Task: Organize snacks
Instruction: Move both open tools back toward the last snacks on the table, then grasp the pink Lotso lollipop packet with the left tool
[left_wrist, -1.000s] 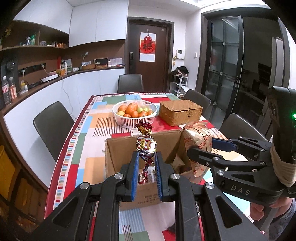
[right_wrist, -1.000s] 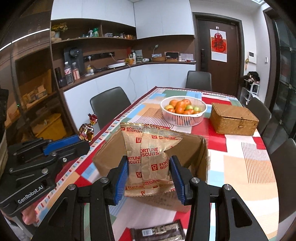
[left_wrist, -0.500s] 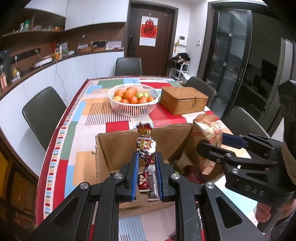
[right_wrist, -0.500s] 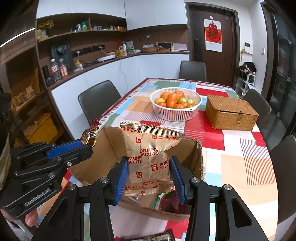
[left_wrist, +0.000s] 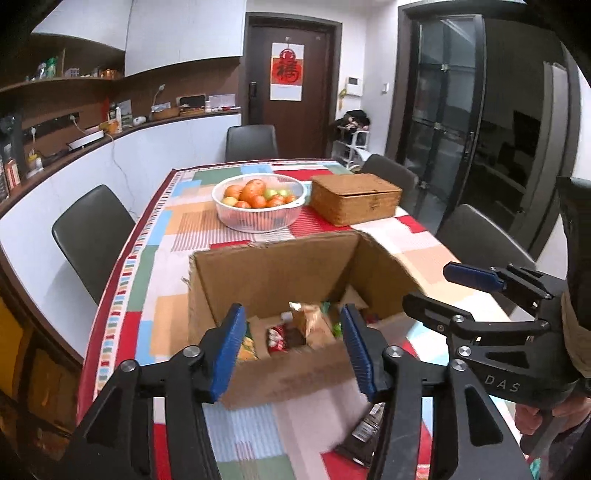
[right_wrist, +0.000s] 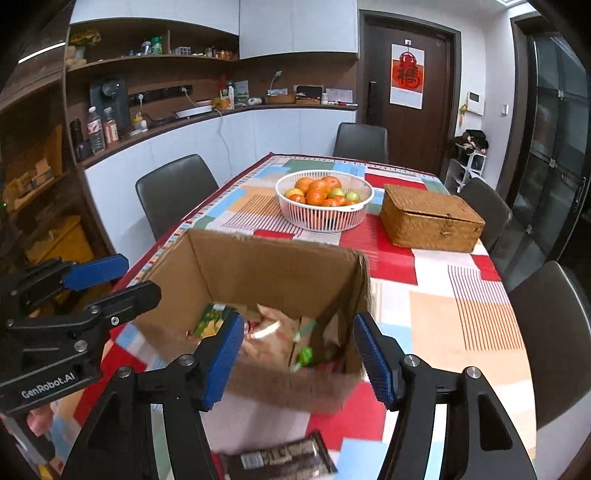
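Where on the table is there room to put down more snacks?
Bare cloth lies right of the cardboard box, in front of the wicker box, and along the table's left edge beside the fruit basket. It's crowded inside the box and by the dark packet.

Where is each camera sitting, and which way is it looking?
Left wrist view: sits on the left gripper, looking forward and down into the cardboard box; its jaws are opening, nothing between them; the right gripper shows at right.
Right wrist view: sits on the right gripper, facing the same box; jaws opening, nothing between them; the left gripper shows at left.
Both share the box, fruit basket and wicker box.
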